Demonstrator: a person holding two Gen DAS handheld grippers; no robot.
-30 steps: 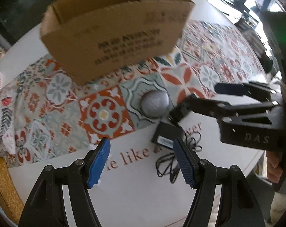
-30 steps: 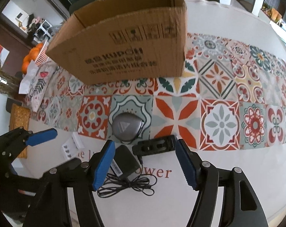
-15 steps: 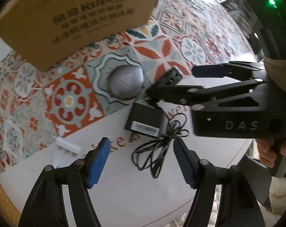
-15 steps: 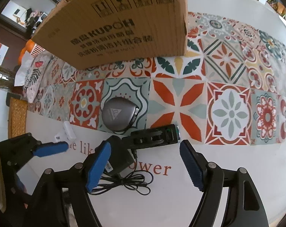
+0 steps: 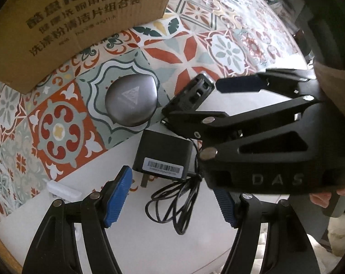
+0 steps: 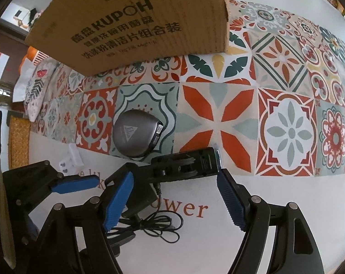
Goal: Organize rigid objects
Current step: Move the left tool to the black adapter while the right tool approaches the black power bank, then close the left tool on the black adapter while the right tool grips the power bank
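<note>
A black power adapter point(image 5: 163, 157) with a tangled cable point(image 5: 172, 203) lies on the white table, just ahead of my open left gripper point(image 5: 172, 196). A grey rounded device point(image 5: 131, 100) sits on the patterned runner beyond it. A black slotted block point(image 5: 190, 96) lies to its right. My right gripper point(image 6: 174, 201) is open, its fingers on either side of the block point(image 6: 186, 162) and just short of it, with the adapter point(image 6: 140, 201) partly behind its left finger. The grey device point(image 6: 136, 134) is beyond. The right gripper also shows in the left wrist view point(image 5: 206, 100).
A tall cardboard box point(image 6: 136, 25) stands at the back on the tiled runner point(image 6: 286, 125). A small white plastic piece point(image 6: 72, 159) lies left of the adapter. A woven mat point(image 6: 18, 141) and patterned cloth point(image 6: 35, 91) lie at the far left edge.
Both grippers have moved forward and down toward the table. The adapter and the block now sit closer to the fingers. Nothing has been taken hold of.
</note>
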